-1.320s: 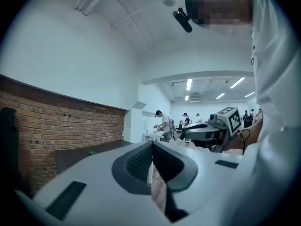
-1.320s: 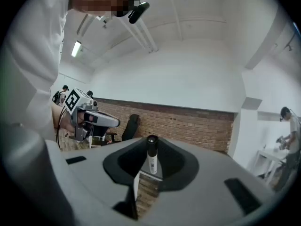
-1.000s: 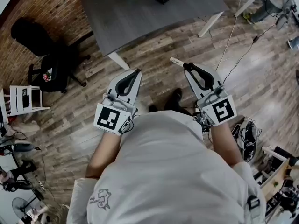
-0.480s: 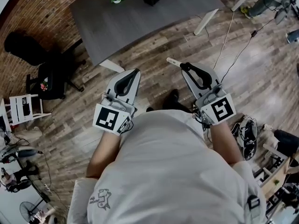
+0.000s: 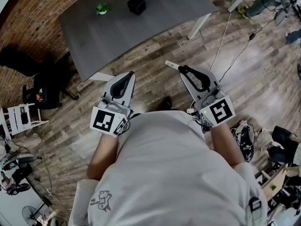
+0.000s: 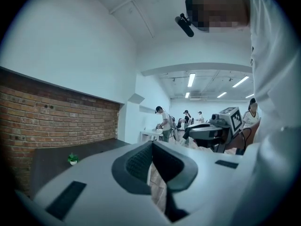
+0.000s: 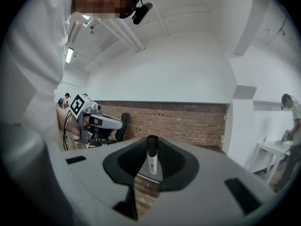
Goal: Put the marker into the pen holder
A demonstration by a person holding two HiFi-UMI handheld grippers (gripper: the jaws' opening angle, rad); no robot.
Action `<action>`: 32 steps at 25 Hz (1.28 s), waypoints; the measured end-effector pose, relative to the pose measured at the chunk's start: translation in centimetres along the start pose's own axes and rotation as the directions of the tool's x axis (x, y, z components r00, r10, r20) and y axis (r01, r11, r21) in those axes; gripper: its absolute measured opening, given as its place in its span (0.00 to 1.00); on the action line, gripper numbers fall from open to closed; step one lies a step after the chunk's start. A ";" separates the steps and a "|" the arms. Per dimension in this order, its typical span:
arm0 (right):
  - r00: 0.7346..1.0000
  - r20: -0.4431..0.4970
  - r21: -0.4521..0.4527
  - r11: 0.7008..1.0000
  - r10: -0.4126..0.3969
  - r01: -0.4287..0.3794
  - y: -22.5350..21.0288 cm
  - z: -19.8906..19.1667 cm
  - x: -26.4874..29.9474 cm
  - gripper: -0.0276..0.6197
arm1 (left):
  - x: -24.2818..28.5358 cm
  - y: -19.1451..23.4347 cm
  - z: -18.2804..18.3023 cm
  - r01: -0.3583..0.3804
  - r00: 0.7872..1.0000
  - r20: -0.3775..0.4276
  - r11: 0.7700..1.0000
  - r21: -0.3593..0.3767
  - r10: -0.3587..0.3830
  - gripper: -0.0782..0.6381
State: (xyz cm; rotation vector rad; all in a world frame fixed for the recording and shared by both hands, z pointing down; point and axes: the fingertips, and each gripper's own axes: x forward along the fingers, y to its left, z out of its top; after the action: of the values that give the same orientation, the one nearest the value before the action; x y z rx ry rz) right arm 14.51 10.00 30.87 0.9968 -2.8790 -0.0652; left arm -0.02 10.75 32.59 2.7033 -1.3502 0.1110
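1. Dark grey rectangular tabletop (image 5: 155, 27) on white legs, well ahead of the person, over a wood-plank floor.
2. Right hand-held gripper (image 5: 181, 69), grey with black pads: clamped on item 5, over the floor and well short of item 1.
3. Left hand-held gripper (image 5: 127, 75): jaws drawn together, nothing between them.
4. Black cube-shaped pen holder (image 5: 136, 4), standing on the tabletop near a small green potted plant (image 5: 102, 8). No label visible.
5. Slim white-barrelled marker (image 7: 151, 158) with a dark end, held crosswise between the pads.
   - Likely light, stiff and smooth plastic, so apt to pivot or slip.
   - Best gripped mid-barrel, leaving one end free to enter the holder.
   - The barrel print is too small to read.
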 end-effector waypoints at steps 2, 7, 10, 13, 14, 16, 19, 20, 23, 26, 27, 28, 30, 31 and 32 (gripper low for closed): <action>1.000 0.001 0.005 1.000 0.008 -0.008 -1.4 -0.3 -0.1 0.16 | 1.4 -0.1 -0.1 -0.008 1.000 -0.007 1.000 -0.003 0.008 0.12; 1.000 -0.005 0.017 1.000 0.019 -0.019 -4.0 -0.9 0.1 0.16 | 3.7 -0.2 -0.1 -0.023 1.000 -0.018 1.000 -0.006 0.023 0.12; 1.000 -0.008 0.015 1.000 0.024 -0.023 -4.8 -1.2 1.1 0.16 | 4.4 0.6 -0.2 -0.028 0.999 -0.025 1.000 -0.009 0.028 0.12; 1.000 -0.008 0.009 1.000 0.022 -0.022 -5.2 -1.3 2.2 0.16 | 5.1 1.6 -0.4 -0.022 0.999 -0.024 1.000 -0.021 0.021 0.12; 1.000 -0.014 0.008 1.000 0.019 -0.019 -5.3 -1.4 2.6 0.16 | 5.4 1.9 -0.5 -0.015 1.000 -0.024 1.000 -0.026 0.014 0.12; 1.000 -0.022 0.006 1.000 0.010 -0.010 -5.7 -1.6 3.4 0.16 | 6.0 2.6 -0.6 0.001 1.000 -0.022 1.000 -0.030 -0.002 0.12; 1.000 -0.024 0.002 1.000 -0.002 0.002 -6.1 -1.3 5.1 0.16 | 6.8 4.1 -0.2 0.025 1.000 -0.012 0.999 -0.029 -0.025 0.12; 1.000 -0.027 -0.005 1.000 -0.004 0.004 -6.3 -1.2 5.8 0.16 | 7.1 4.7 0.0 0.035 0.999 -0.008 0.999 -0.029 -0.035 0.12; 0.999 -0.034 -0.012 1.000 -0.009 0.009 -6.6 -0.7 8.5 0.16 | 7.7 6.7 0.7 0.066 0.998 0.002 0.998 -0.023 -0.066 0.12; 0.999 -0.028 -0.010 1.000 -0.017 0.017 -6.6 0.0 11.6 0.16 | 7.8 9.5 1.0 0.078 0.997 0.007 0.996 -0.030 -0.078 0.12; 0.999 -0.027 -0.013 1.000 -0.019 0.019 -6.5 0.2 12.5 0.16 | 7.7 10.6 0.9 0.077 0.997 0.006 0.996 -0.039 -0.077 0.12; 0.999 -0.027 -0.017 1.000 -0.020 0.020 -6.4 0.4 13.4 0.16 | 7.5 11.6 0.9 0.074 0.997 0.007 0.996 -0.048 -0.074 0.12; 0.999 -0.033 -0.021 1.000 -0.019 0.019 -6.1 0.6 15.1 0.16 | 6.9 13.5 0.9 0.064 0.998 0.013 0.996 -0.064 -0.063 0.12; 0.999 -0.035 -0.022 1.000 -0.020 0.020 -5.9 0.7 15.8 0.16 | 6.6 14.3 1.0 0.061 0.998 0.017 0.996 -0.070 -0.059 0.12; 0.999 -0.037 -0.021 1.000 -0.023 0.022 -5.7 0.9 16.5 0.16 | 6.3 15.1 1.1 0.059 0.998 0.020 0.996 -0.074 -0.058 0.12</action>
State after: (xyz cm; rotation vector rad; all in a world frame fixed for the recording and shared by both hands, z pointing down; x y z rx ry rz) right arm 5.02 -4.73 30.85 1.0156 -2.8280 -0.0769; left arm -8.31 -3.38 33.36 2.6855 -1.2519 0.0315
